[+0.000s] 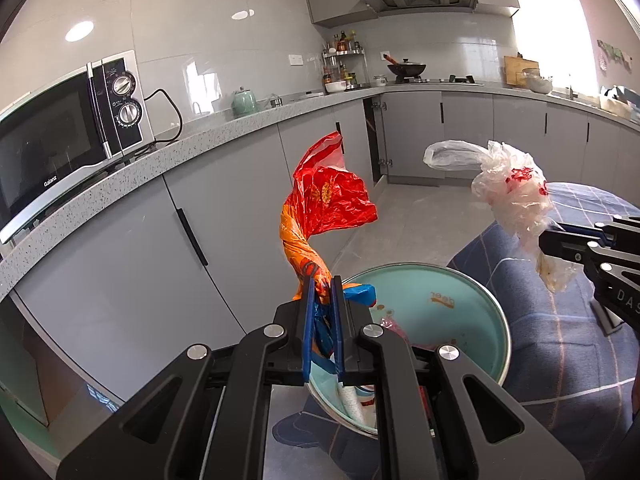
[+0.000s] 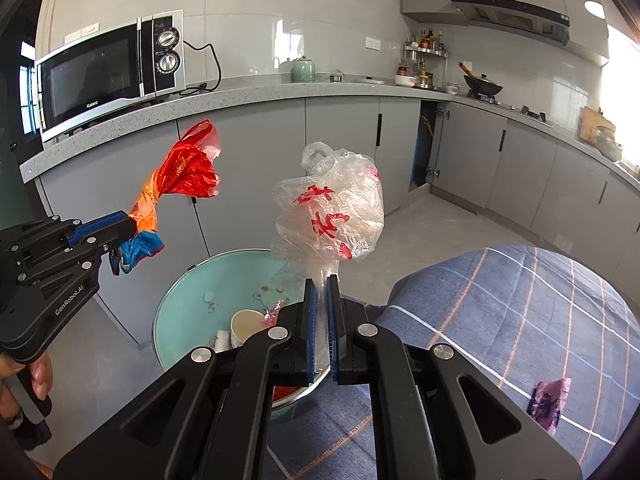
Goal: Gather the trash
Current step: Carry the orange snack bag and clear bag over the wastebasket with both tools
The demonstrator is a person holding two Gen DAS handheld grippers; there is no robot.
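My left gripper (image 1: 323,286) is shut on a crumpled red, orange and blue plastic bag (image 1: 326,196) and holds it above a teal bin (image 1: 472,292). It also shows at the left of the right wrist view (image 2: 130,226), with the bag (image 2: 180,176) standing up from it. My right gripper (image 2: 320,280) is shut on a clear plastic bag with red print (image 2: 332,208), held above the bin's (image 2: 180,300) right side. In the left wrist view the right gripper (image 1: 548,240) enters from the right with the clear bag (image 1: 512,192). The bin holds a paper cup (image 2: 246,330) and scraps.
A table with a blue plaid cloth (image 2: 520,320) lies to the right, with a purple wrapper (image 2: 548,400) on it. Grey cabinets (image 1: 224,208) under a speckled counter run behind the bin. A microwave (image 2: 112,76) stands on the counter. Grey tiled floor (image 2: 440,232) lies beyond.
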